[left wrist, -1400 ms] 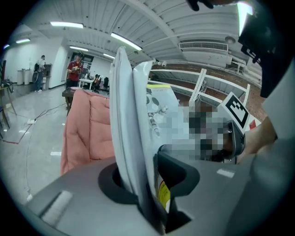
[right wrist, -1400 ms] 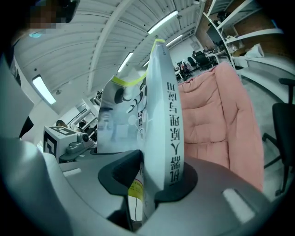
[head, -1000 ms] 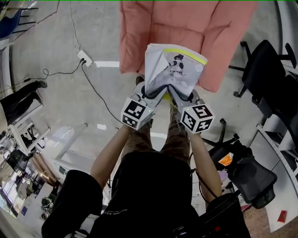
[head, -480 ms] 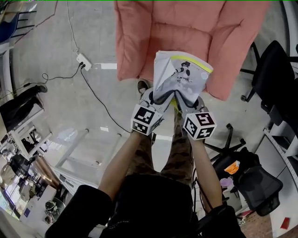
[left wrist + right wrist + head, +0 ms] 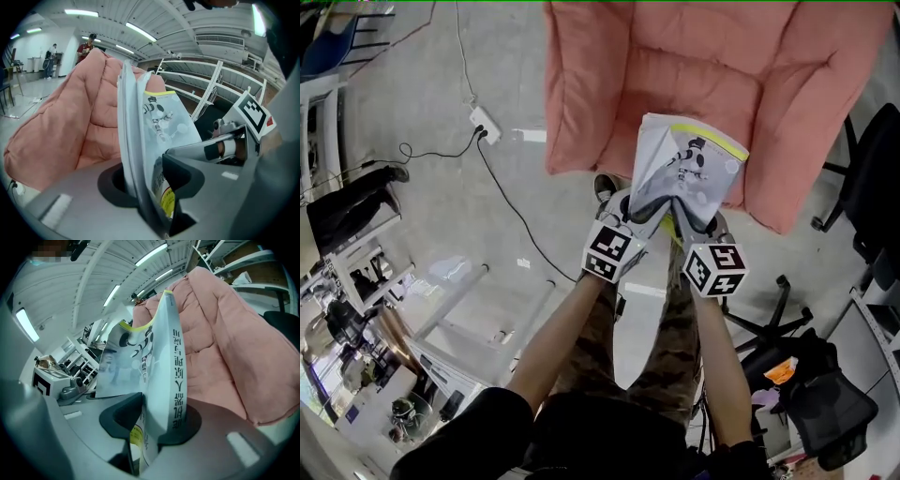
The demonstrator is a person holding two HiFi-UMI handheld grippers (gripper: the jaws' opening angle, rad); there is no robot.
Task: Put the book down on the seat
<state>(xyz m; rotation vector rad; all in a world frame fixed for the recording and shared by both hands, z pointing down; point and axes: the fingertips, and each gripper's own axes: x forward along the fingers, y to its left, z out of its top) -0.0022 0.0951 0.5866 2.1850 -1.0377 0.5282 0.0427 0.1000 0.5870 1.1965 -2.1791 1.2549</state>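
Two grippers carry one book between them, over the front edge of the seat. At the left side a white power strip (image 5: pixel 484 123) with its dark cable lies on the grey floor (image 5: pixel 412 216), well apart from the work. The left gripper (image 5: pixel 636 204) is clamped on the near left corner of the book (image 5: pixel 689 169). Its jaws have just been opening a little, but the pages are between them and the pads appear to press on them. I think the hold at two corners keeps this thin, flexible book from folding, although it sags into a shallow valley in the middle. The cover is glossy white, with a cartoon drawing and a yellow stripe at the far edge. The right gripper (image 5: pixel 697 217) is closed on the other near corner, by the spine. Behind and below is the seat (image 5: pixel 703 66), a soft pink armchair with padded, quilted cushions. As I judge it, the book does not yet rest there
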